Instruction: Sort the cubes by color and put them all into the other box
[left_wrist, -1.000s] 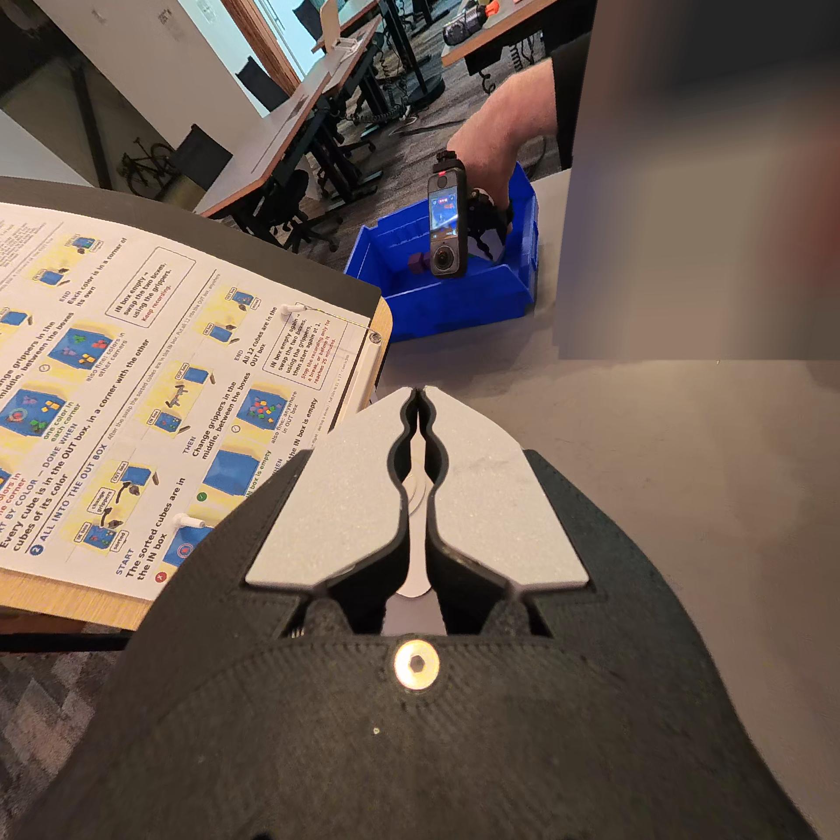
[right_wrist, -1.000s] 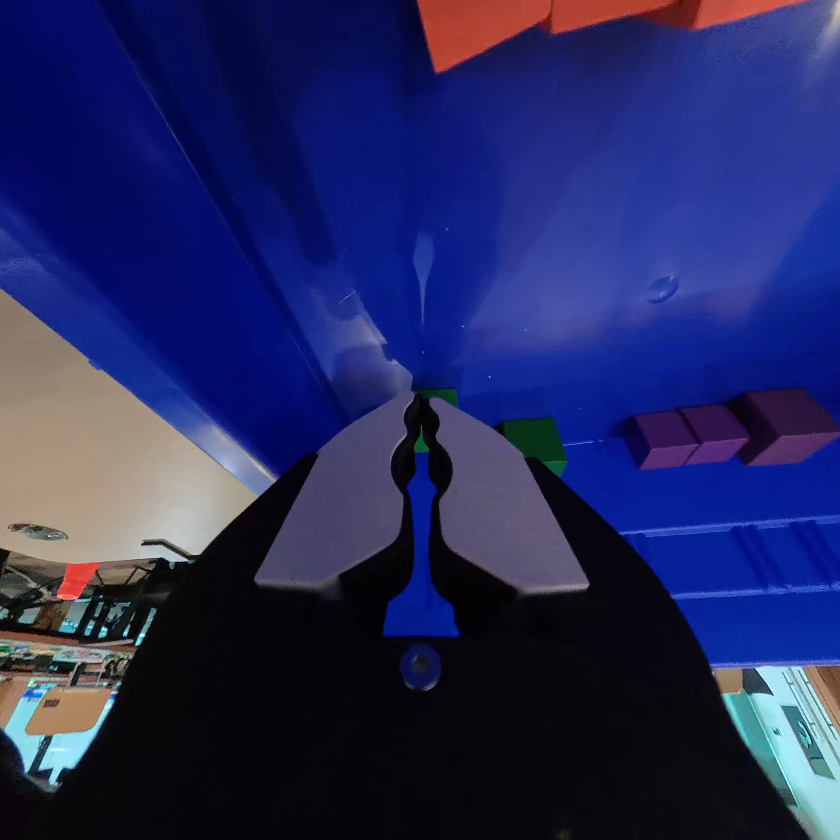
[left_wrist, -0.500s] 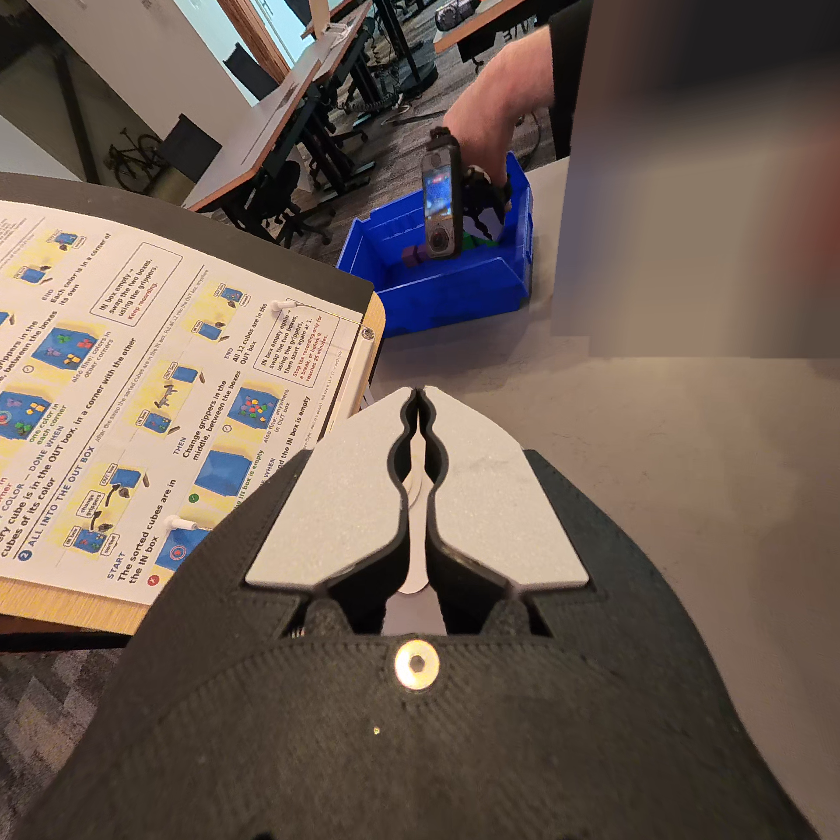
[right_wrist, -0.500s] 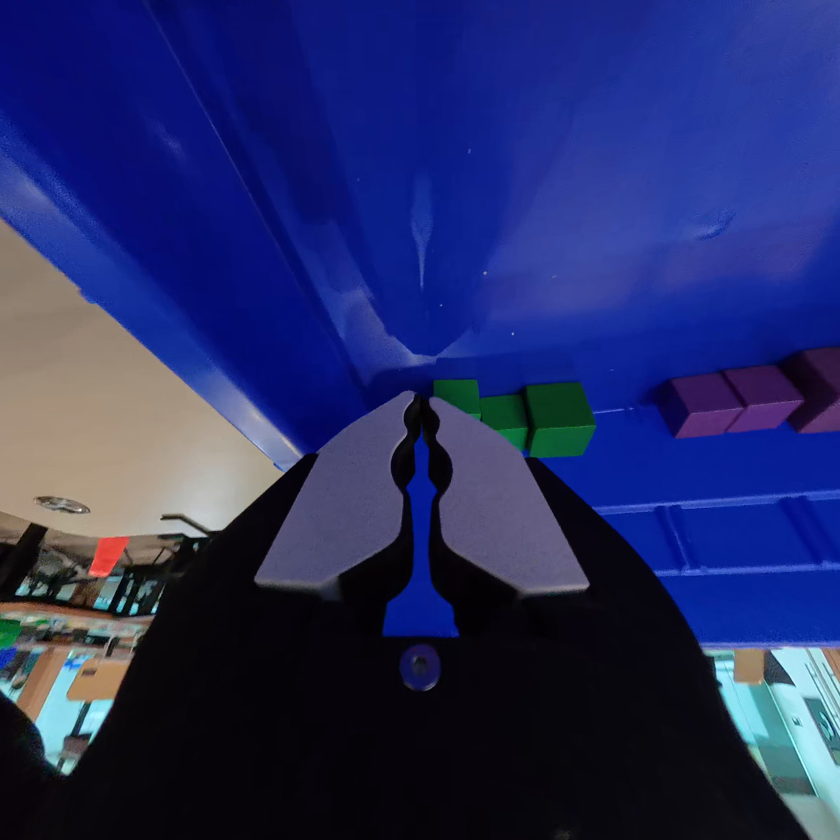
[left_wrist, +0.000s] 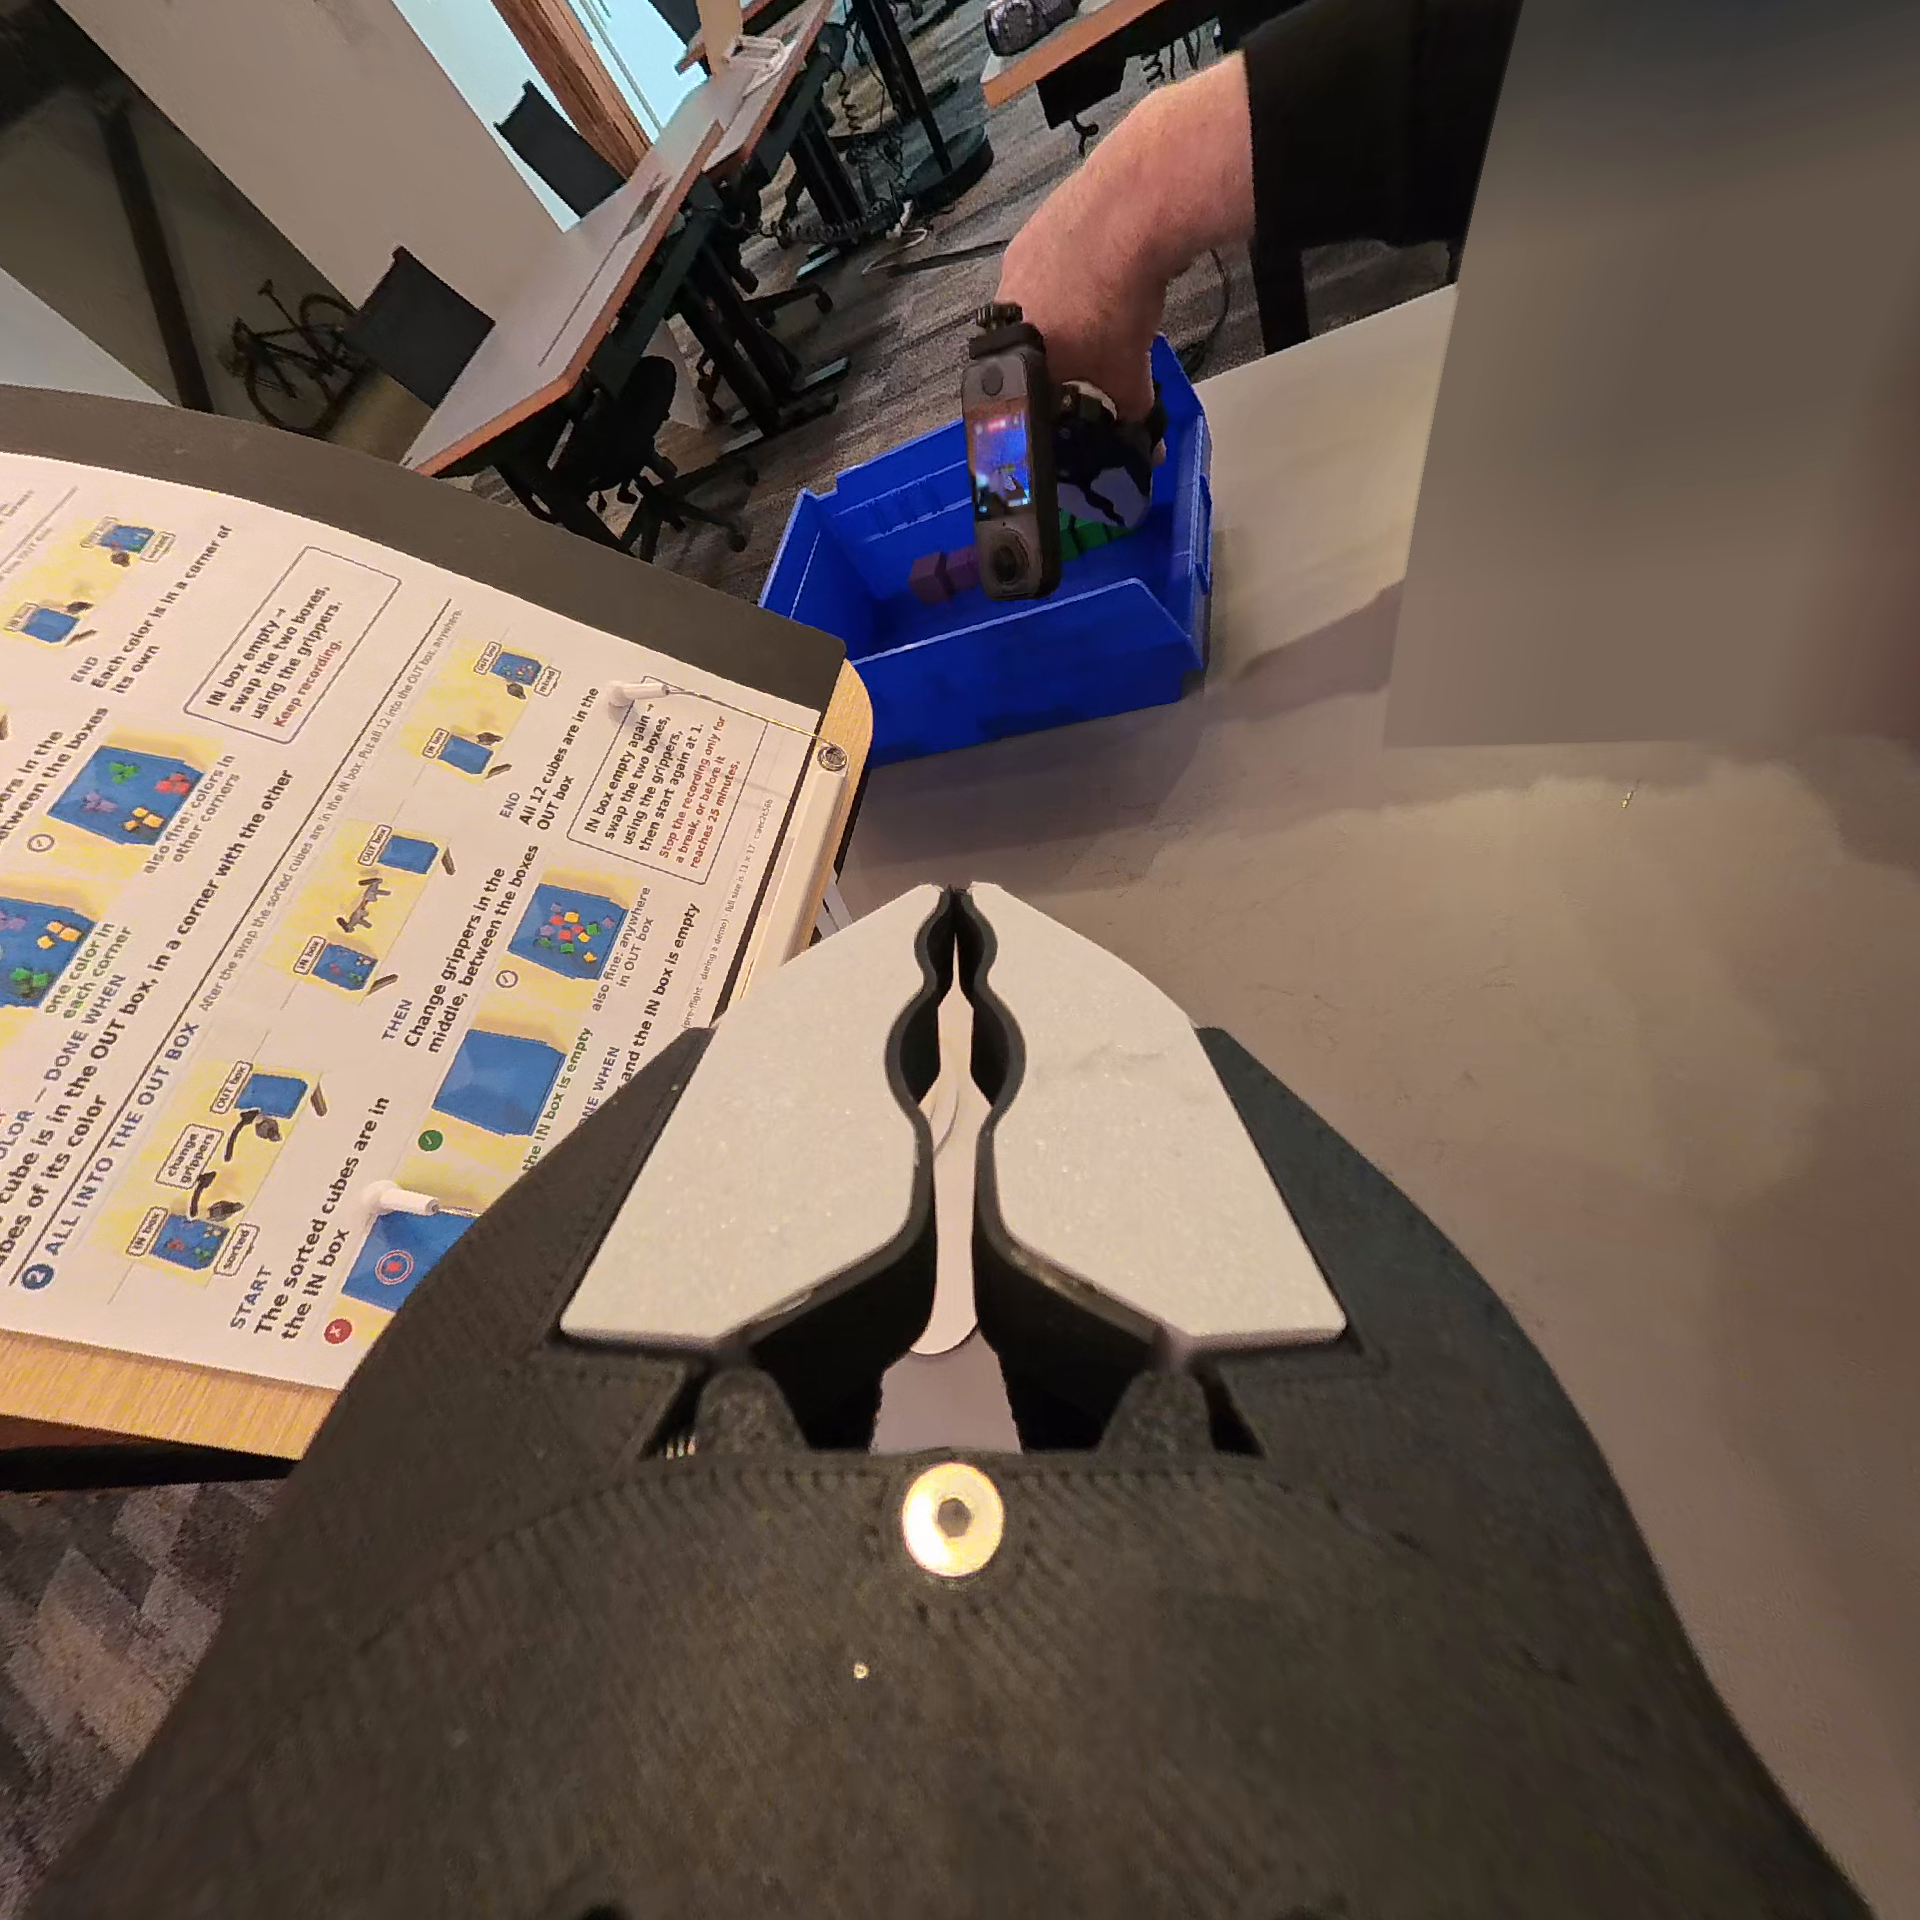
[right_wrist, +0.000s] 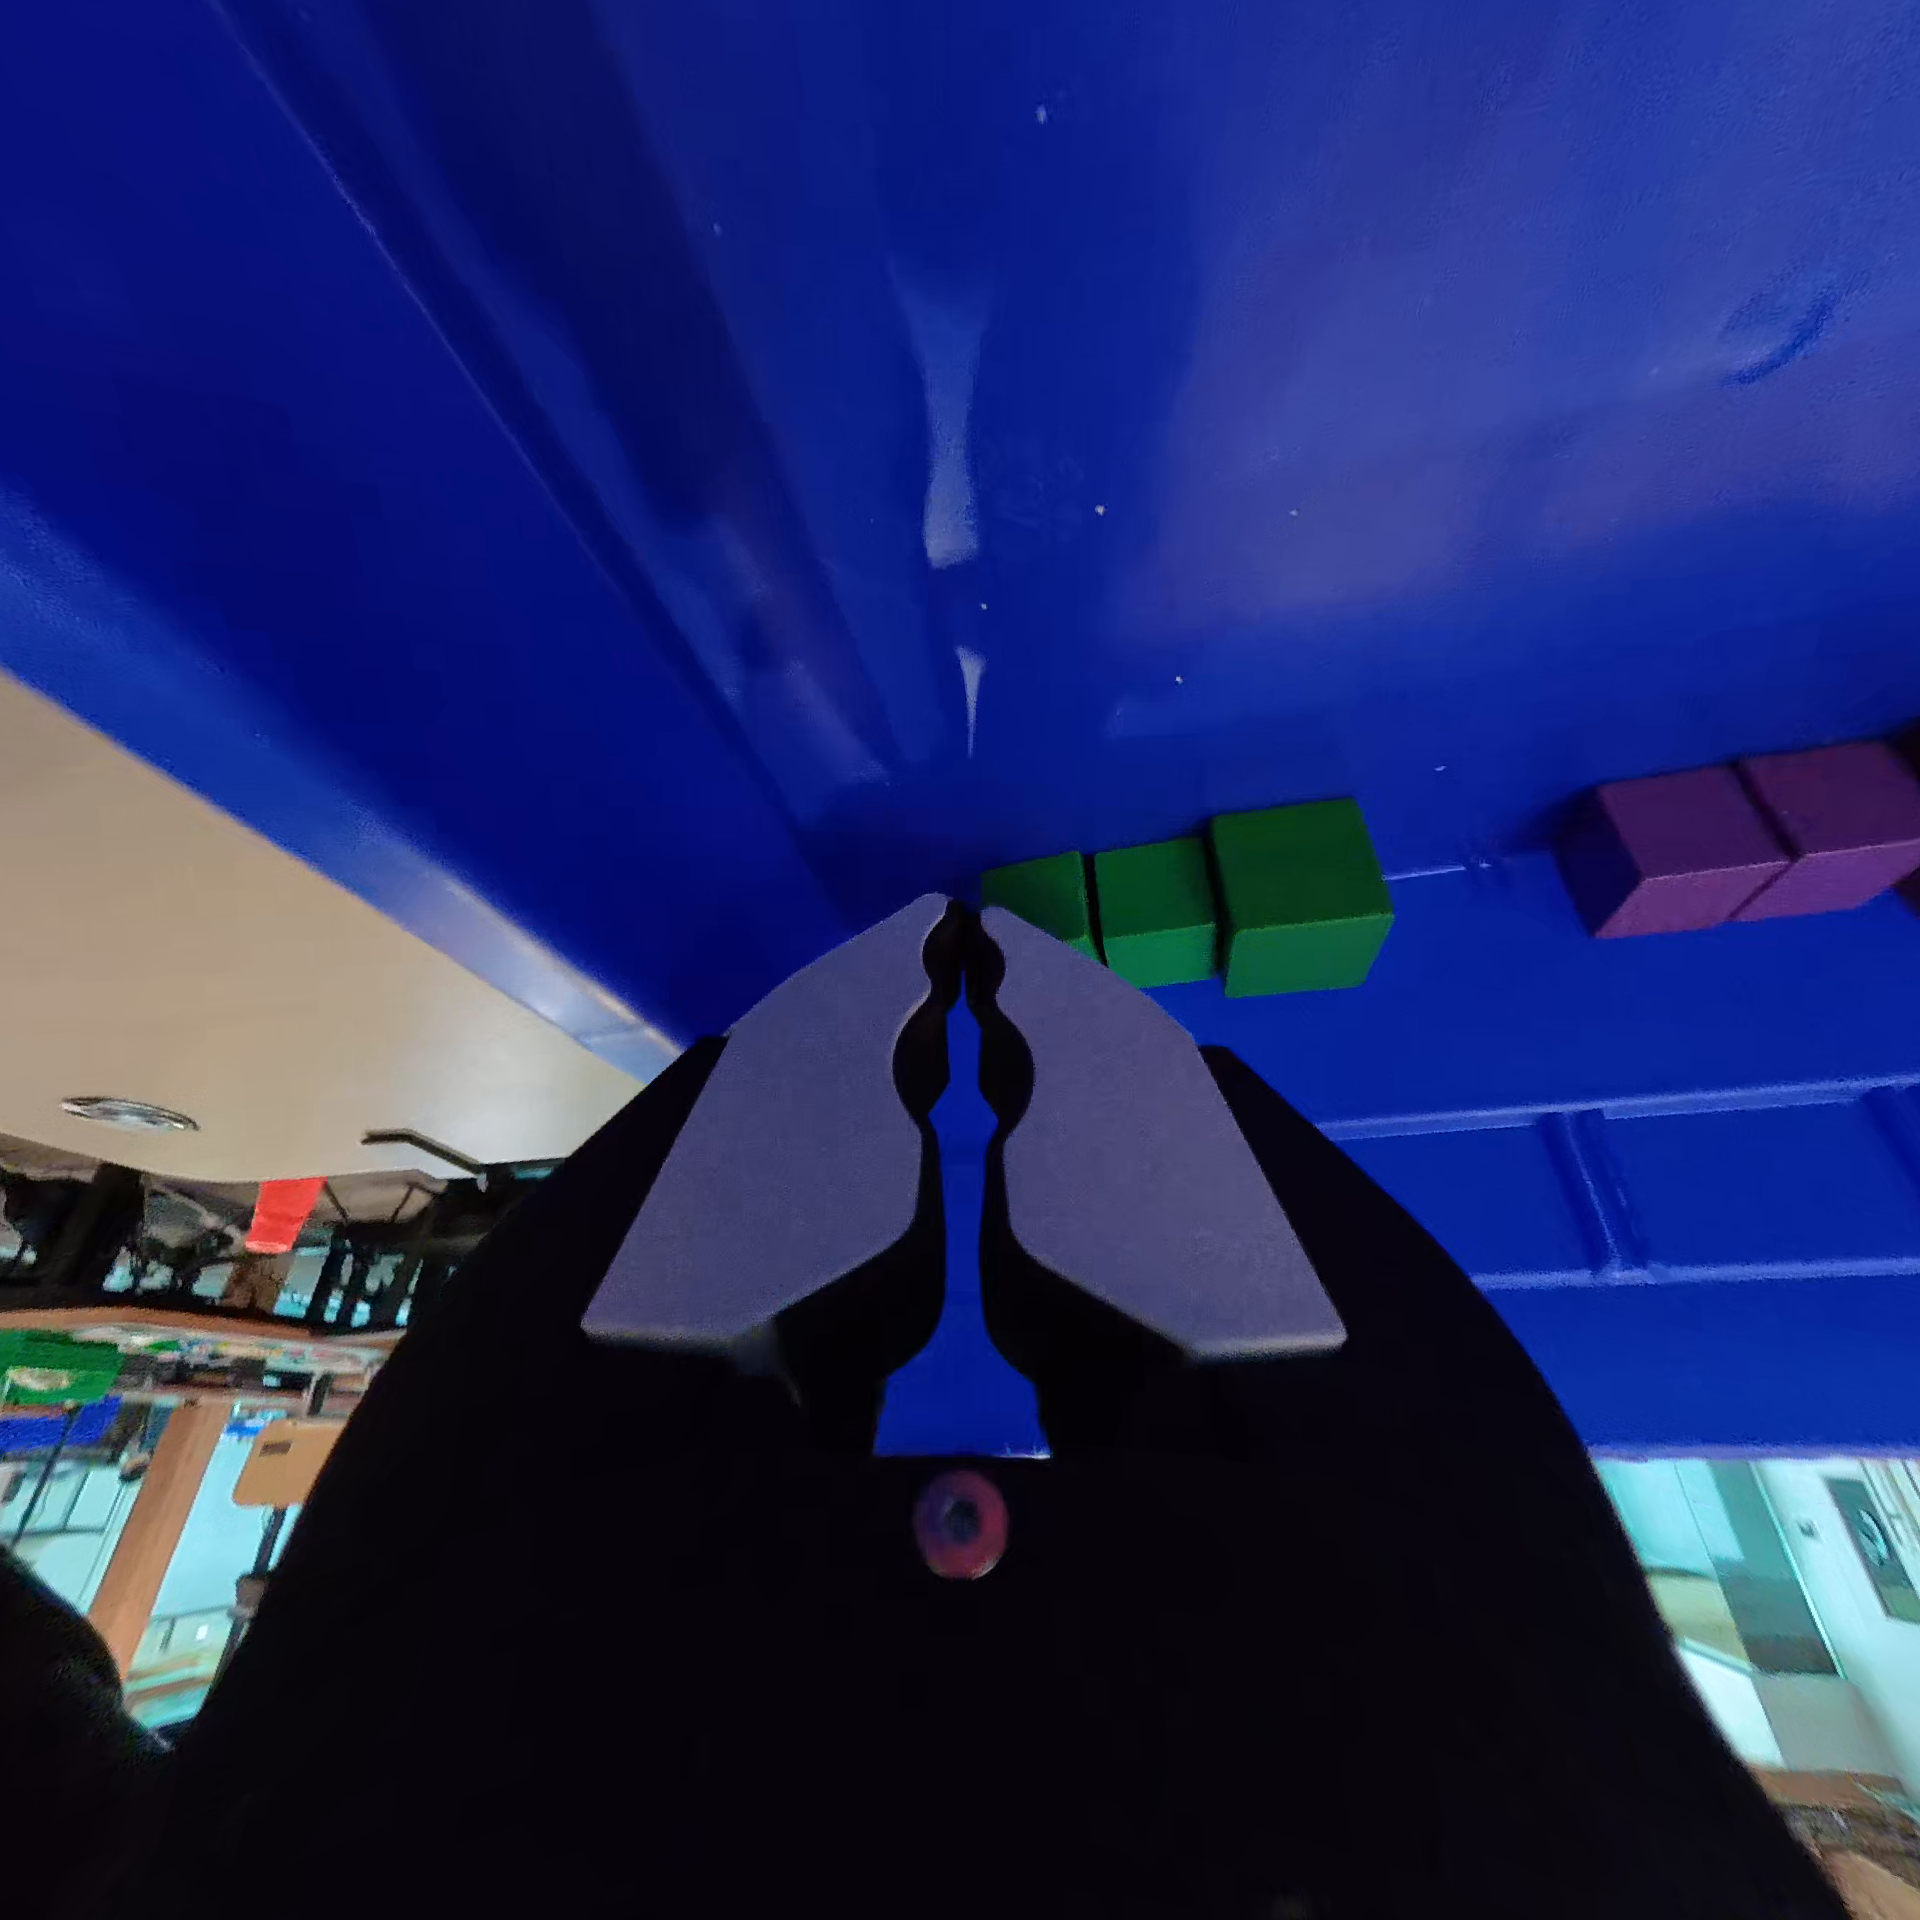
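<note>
My left gripper (left_wrist: 954, 896) is shut and empty, low over the grey table. A blue box (left_wrist: 997, 665) stands at the table's far edge. In the left wrist view a hand holds the right gripper (left_wrist: 1101, 488) inside the box, with purple cubes (left_wrist: 943, 574) and green cubes (left_wrist: 1086, 538) beside it. In the right wrist view my right gripper (right_wrist: 964, 914) is shut and empty inside the blue box (right_wrist: 1143, 364), near a corner. Three green cubes (right_wrist: 1195, 914) sit in a row just right of its tips. Purple cubes (right_wrist: 1756, 836) lie farther right along the same wall.
A board with a printed instruction sheet (left_wrist: 343, 883) lies to the left of my left gripper, over the table's edge. A grey blurred patch (left_wrist: 1683, 364) covers the upper right. Desks and chairs (left_wrist: 665, 260) stand on the carpet beyond the table. Some 50 cm of space lies between my two pairs of fingers.
The right gripper has shifted left in the box, so the green cubes now show fully beside its tips and the orange cubes have left view. The left gripper has stayed almost still.
</note>
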